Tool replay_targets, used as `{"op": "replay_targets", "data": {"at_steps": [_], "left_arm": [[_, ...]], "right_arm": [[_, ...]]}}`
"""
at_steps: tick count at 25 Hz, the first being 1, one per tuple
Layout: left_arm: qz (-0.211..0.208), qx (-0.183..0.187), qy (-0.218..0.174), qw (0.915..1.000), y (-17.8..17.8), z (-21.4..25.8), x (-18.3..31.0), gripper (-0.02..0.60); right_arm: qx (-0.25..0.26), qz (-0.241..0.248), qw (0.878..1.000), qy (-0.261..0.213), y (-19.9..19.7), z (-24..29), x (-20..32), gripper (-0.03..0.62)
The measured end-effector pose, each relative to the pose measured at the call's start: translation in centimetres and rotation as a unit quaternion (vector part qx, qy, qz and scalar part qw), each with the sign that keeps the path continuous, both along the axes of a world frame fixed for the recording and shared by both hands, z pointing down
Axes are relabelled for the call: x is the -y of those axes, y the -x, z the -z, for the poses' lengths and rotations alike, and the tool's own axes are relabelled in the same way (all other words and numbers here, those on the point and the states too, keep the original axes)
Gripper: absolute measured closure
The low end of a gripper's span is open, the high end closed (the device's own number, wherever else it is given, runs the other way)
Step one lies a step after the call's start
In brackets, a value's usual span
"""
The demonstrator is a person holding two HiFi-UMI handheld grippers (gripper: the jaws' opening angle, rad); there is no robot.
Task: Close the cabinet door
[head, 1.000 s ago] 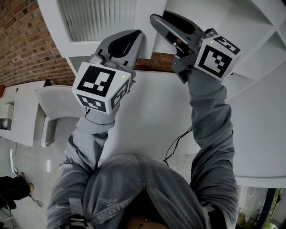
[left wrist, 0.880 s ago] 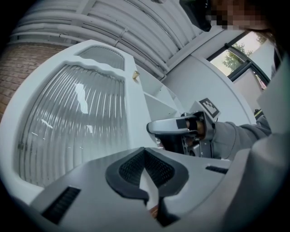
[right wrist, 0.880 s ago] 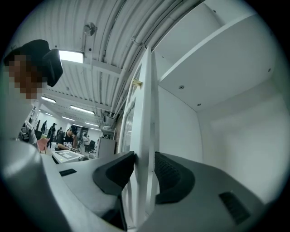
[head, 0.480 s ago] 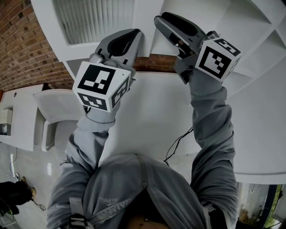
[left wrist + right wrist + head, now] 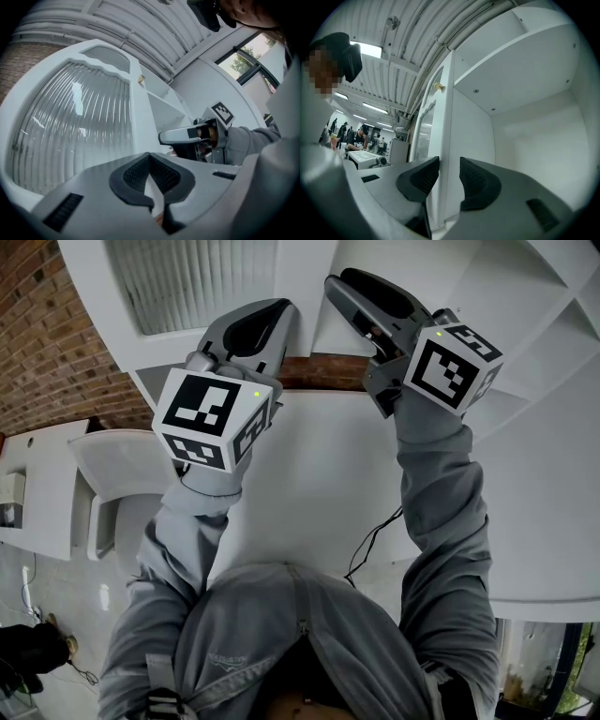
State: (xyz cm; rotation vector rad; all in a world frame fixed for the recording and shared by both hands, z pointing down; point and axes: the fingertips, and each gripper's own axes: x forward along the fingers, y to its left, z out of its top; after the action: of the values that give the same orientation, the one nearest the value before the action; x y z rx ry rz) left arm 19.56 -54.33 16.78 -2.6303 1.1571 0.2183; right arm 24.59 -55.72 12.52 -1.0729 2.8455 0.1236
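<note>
Cabinet door (image 5: 197,277) is seen standing open, swung out at the left of the white cabinet, with a brick wall (image 5: 47,343) shown beyond it. And the right gripper (image 5: 449,174) is found right on it. The door's free edge is taken between the two jaws, low down, well below the small brass knob (image 5: 438,86). The dark pads are set against that edge from either side, with no gap to be made out, and the jaws are kept fairly wide by the thickness of the frame. To the right of the edge the bare cabinet interior (image 5: 534,117) is laid open, with a shelf (image 5: 520,56) overhead.

Now the left gripper (image 5: 150,157): its jaws are pressed together, tips meeting, and nothing is pinched. It is held just beside the door's ribbed glass panel (image 5: 70,131), near the bottom rail, and pointed slightly upward. Whether the door is touched by it cannot be told. In the head view both grippers are raised side by side above the white tabletop (image 5: 309,484), and the door's edge is caught between them.
</note>
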Motion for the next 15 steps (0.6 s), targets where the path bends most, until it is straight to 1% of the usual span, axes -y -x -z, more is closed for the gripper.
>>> {"op": "replay_targets", "data": {"at_steps": [1, 3, 6, 9, 11, 15], "left_arm": [[0.000, 0.000, 0.000, 1.0000, 0.0, 0.0, 0.0, 0.578], [0.000, 0.000, -0.001, 1.0000, -0.1, 0.0, -0.1, 0.578], [0.001, 0.001, -0.001, 1.0000, -0.2, 0.0, -0.3, 0.578], [0.002, 0.000, 0.000, 1.0000, -0.2, 0.0, -0.3, 0.578], [0.002, -0.001, 0.001, 1.0000, -0.3, -0.1, -0.5, 0.578], [0.008, 0.003, 0.001, 1.0000, -0.2, -0.1, -0.6, 0.578]], "right_arm": [[-0.004, -0.011, 1.000, -0.004, -0.2, -0.1, 0.0, 0.445], [-0.013, -0.041, 0.999, -0.008, -1.0, -0.4, 0.1, 0.513], [-0.011, -0.070, 0.998, 0.002, -2.3, -1.2, -0.1, 0.519], [-0.010, -0.091, 0.996, 0.009, -3.3, -2.1, -0.6, 0.543], [-0.013, -0.109, 0.994, 0.004, -3.9, -2.4, -1.4, 0.559], [-0.010, -0.146, 0.989, -0.015, -4.8, -2.3, -3.3, 0.566]]}}
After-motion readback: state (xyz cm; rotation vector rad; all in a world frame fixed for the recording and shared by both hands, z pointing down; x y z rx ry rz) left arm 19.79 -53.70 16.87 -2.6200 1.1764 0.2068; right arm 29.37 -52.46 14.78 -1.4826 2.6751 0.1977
